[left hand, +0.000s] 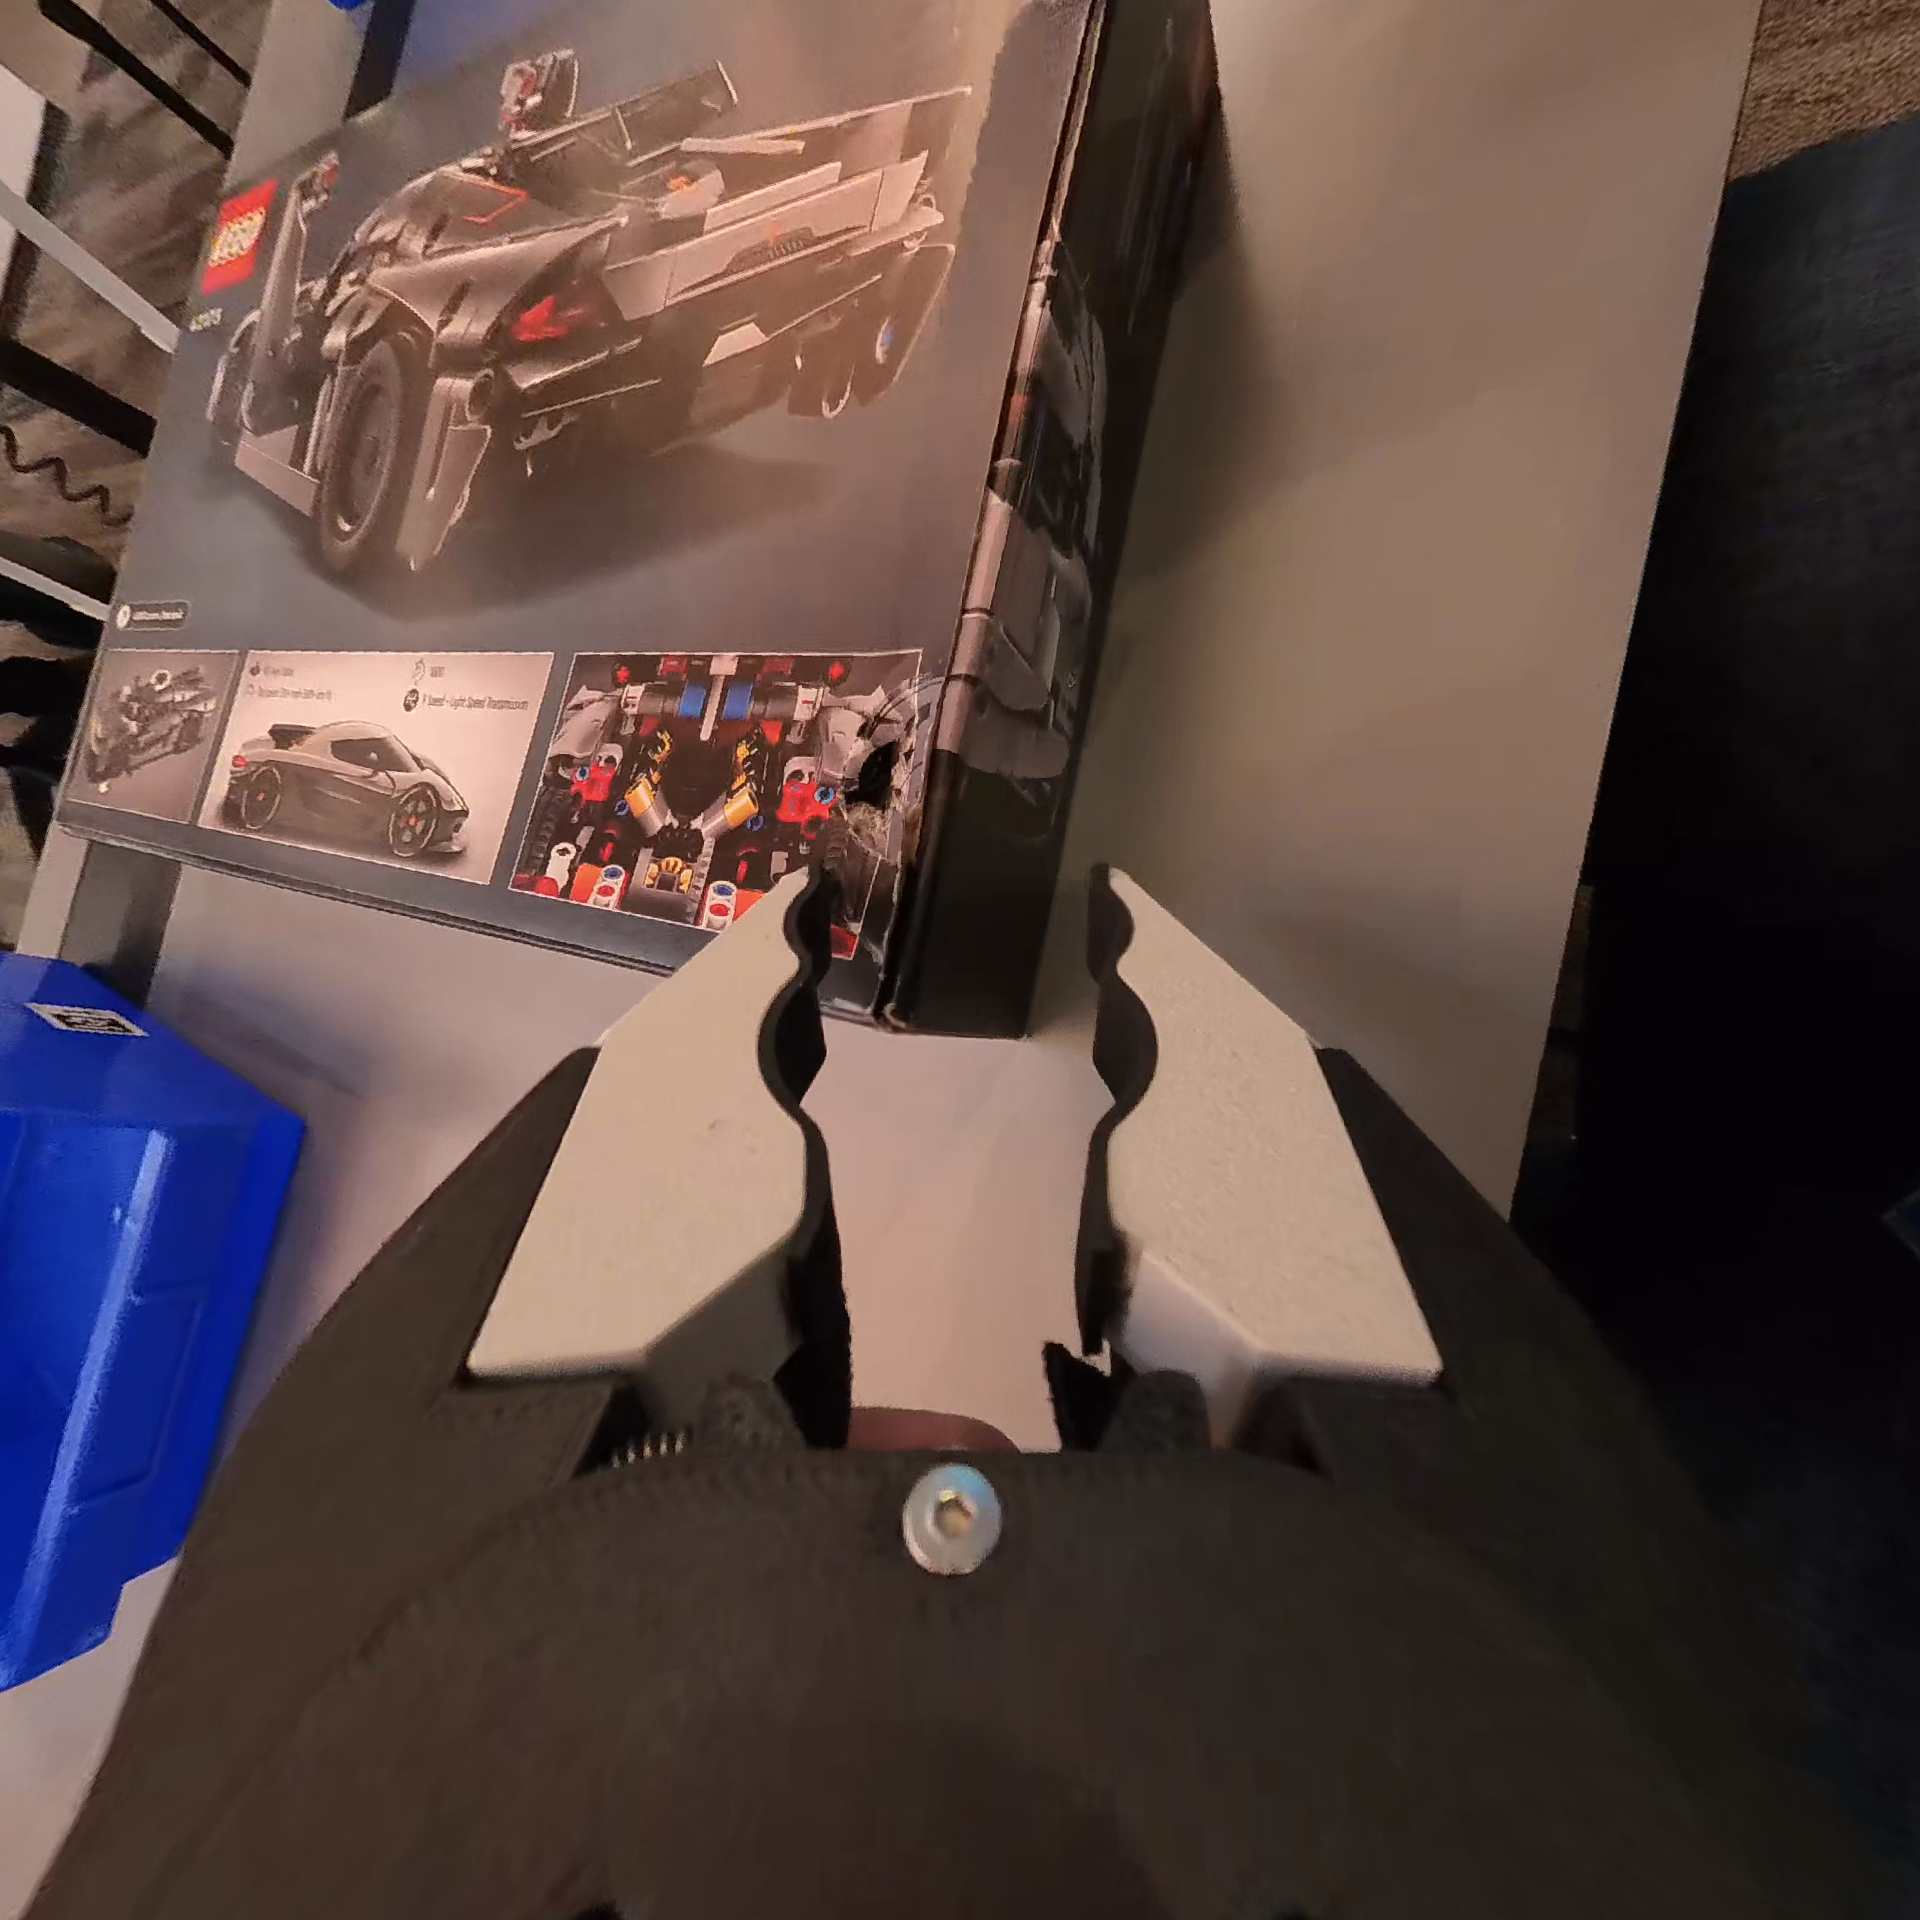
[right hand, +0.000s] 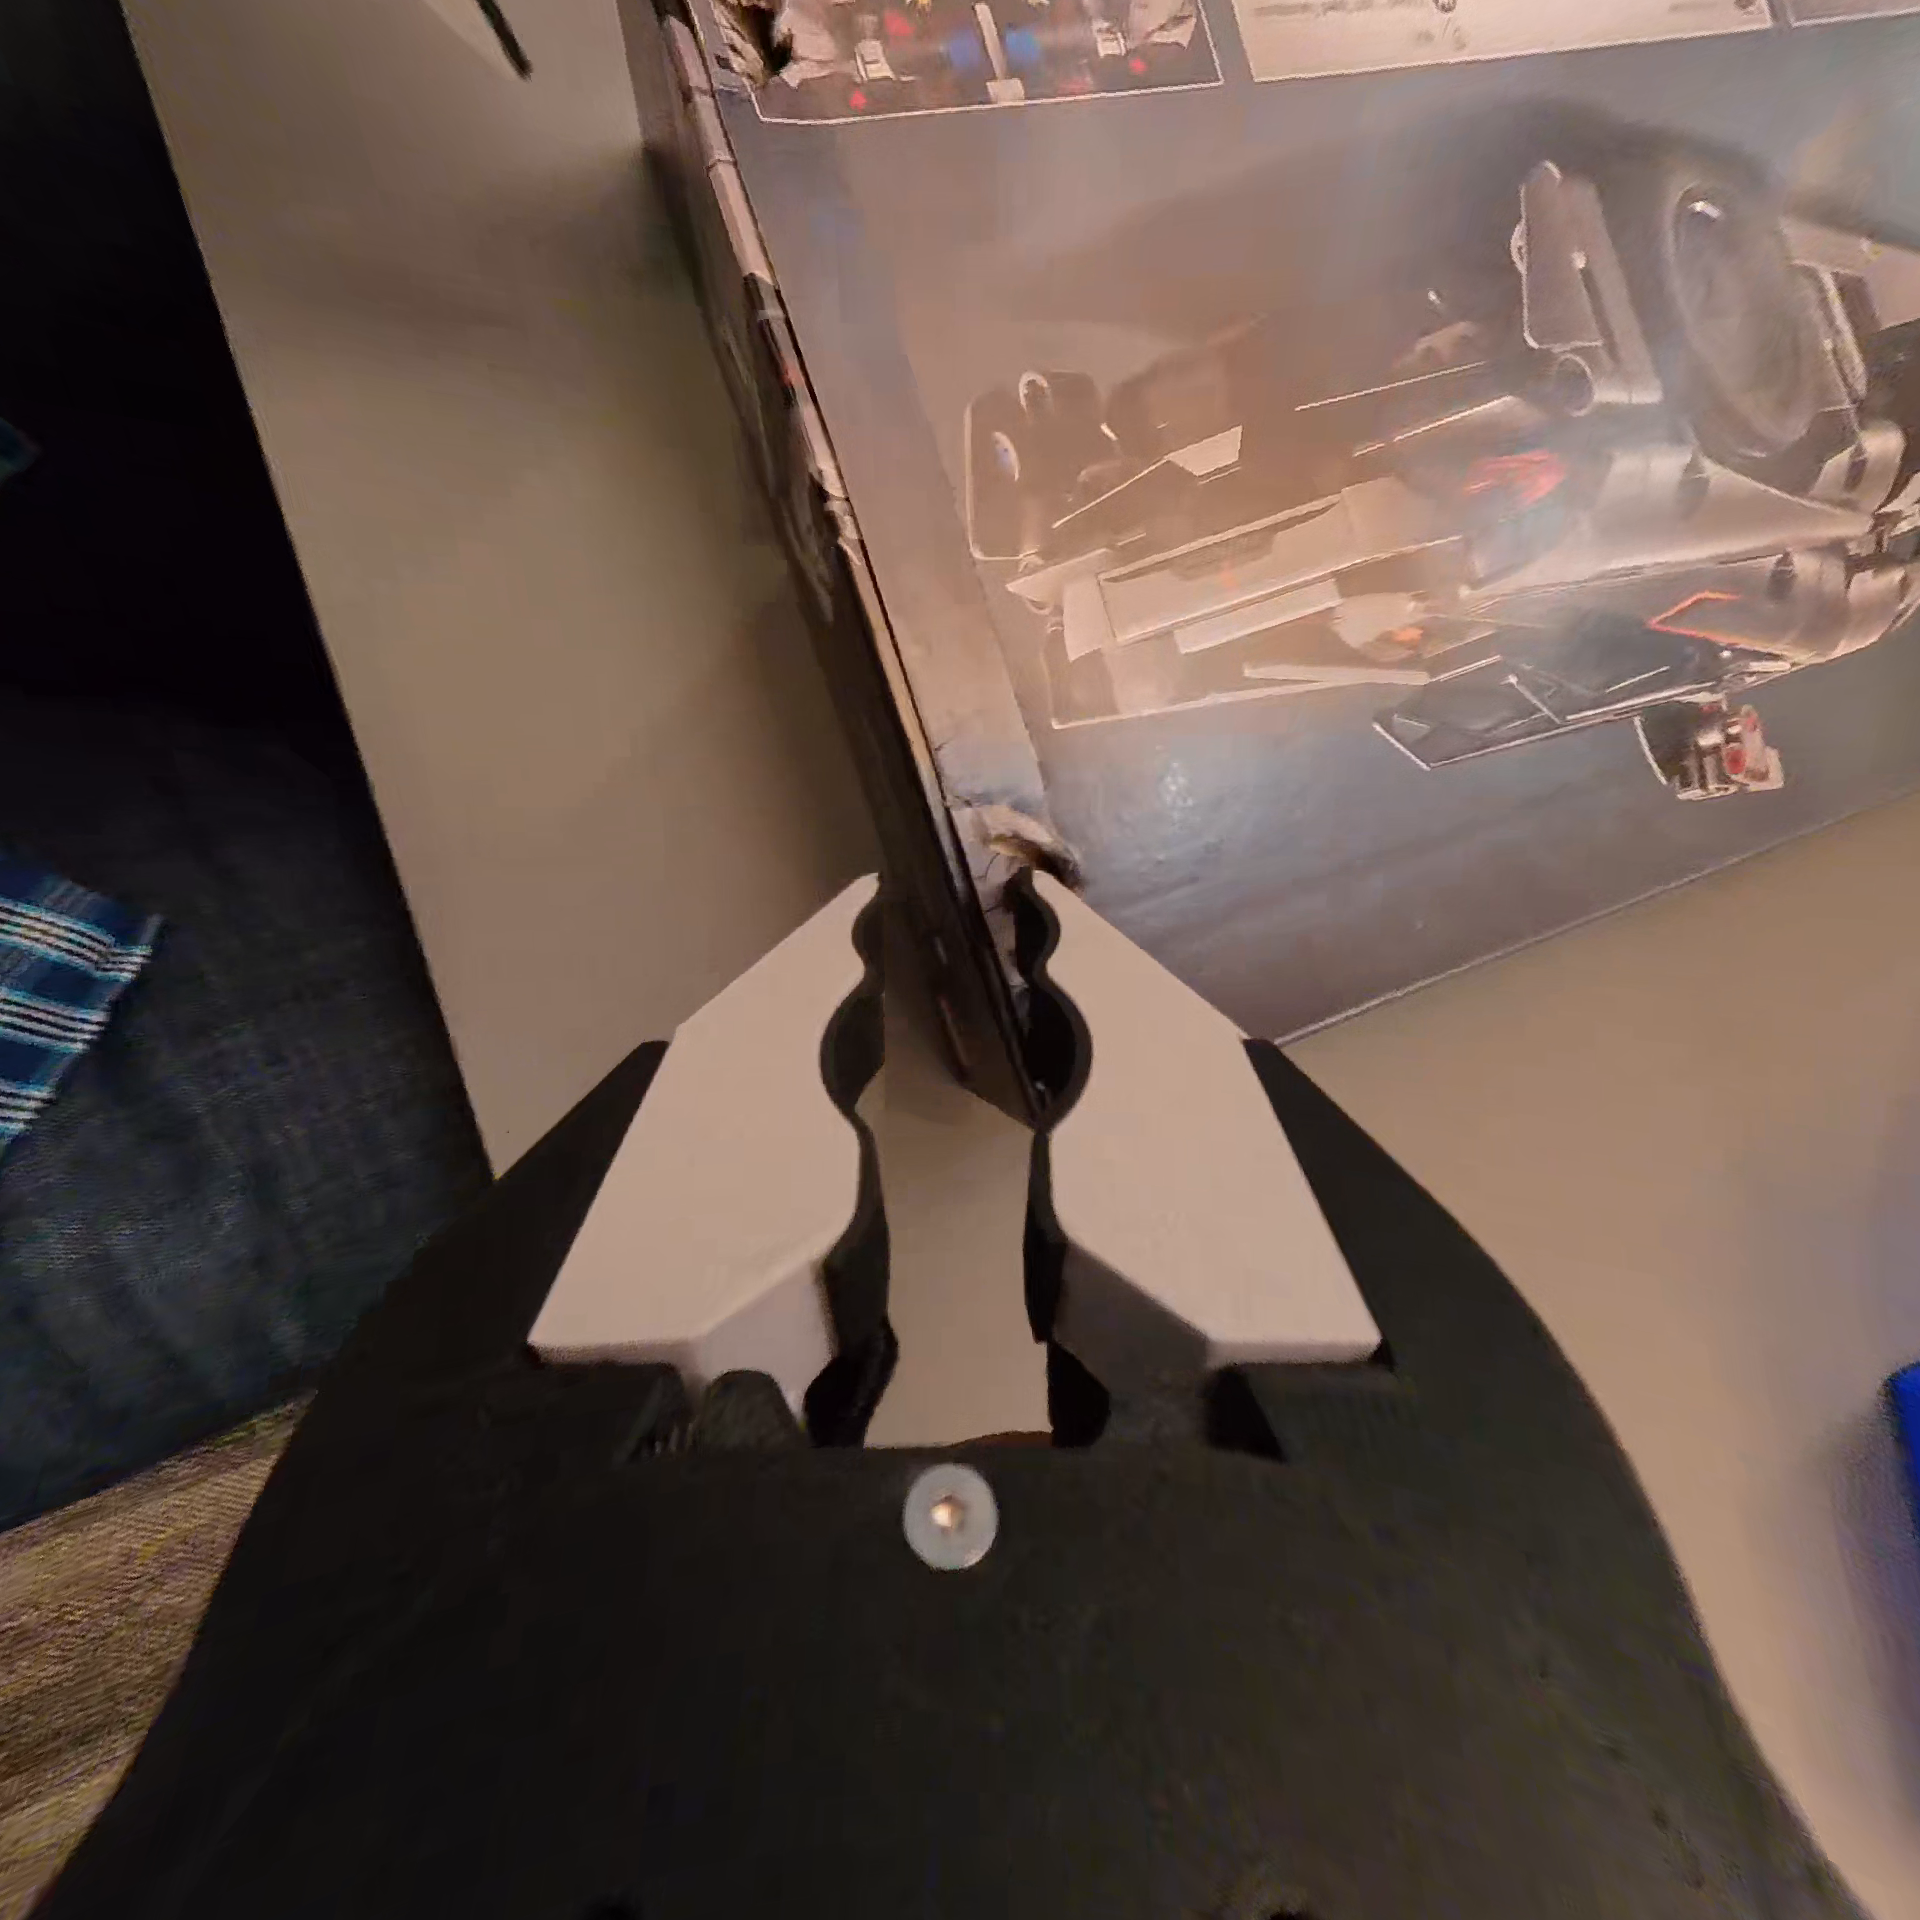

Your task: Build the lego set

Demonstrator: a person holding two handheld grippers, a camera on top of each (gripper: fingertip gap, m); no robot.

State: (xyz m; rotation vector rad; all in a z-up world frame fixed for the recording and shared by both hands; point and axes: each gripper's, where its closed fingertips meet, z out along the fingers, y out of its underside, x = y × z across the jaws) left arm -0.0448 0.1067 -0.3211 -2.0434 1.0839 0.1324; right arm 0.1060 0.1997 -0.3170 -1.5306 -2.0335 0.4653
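Right gripper [right hand: 951, 894]: jaws narrowed around the torn corner edge of the printed cardboard lego box [right hand: 1351, 520], apparently pinching it. Left gripper [left hand: 951, 883]: jaws spread, empty, just short of another torn corner. Box lies flat on the white table [left hand: 1351, 520], blue plastic bin [left hand: 114, 1247] beside. Judged step: opening the box; next, pry the end flap.
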